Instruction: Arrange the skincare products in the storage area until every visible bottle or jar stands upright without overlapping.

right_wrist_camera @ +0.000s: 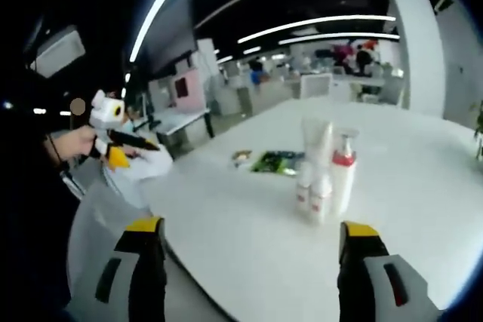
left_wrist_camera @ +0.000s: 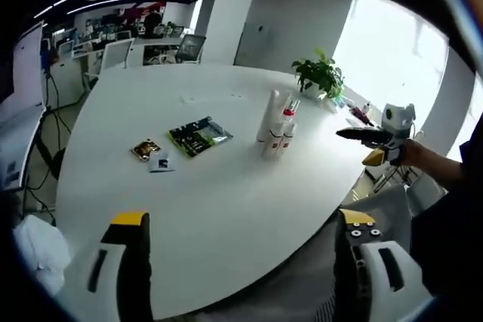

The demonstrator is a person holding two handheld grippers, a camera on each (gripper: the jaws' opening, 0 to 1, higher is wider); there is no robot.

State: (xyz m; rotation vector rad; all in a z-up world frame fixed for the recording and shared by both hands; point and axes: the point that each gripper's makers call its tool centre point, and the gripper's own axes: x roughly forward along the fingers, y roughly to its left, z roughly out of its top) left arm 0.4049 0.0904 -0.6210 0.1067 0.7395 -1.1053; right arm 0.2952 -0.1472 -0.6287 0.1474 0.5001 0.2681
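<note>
The skincare bottles (left_wrist_camera: 277,130) stand upright in a tight cluster on the white table (left_wrist_camera: 226,209), near a potted plant (left_wrist_camera: 321,75); what is inside them I cannot tell. The left gripper (left_wrist_camera: 245,243) and the right gripper (right_wrist_camera: 253,250) both hang back at the table's edge with jaws wide and empty; the work seems at its start, and next comes a reach to separate the bottles.

Skincare bottles (left_wrist_camera: 277,132) (right_wrist_camera: 324,173) bunched tight on white bench (left_wrist_camera: 226,209) (right_wrist_camera: 423,186), all upright, touching or overlapping in both views. White bodies w/ red labels low down; tall white tube (right_wrist_camera: 317,137) at back; pump bottle (right_wrist_camera: 343,171) w/ red collar beside it; two short ones in front. Exact count unclear.
</note>
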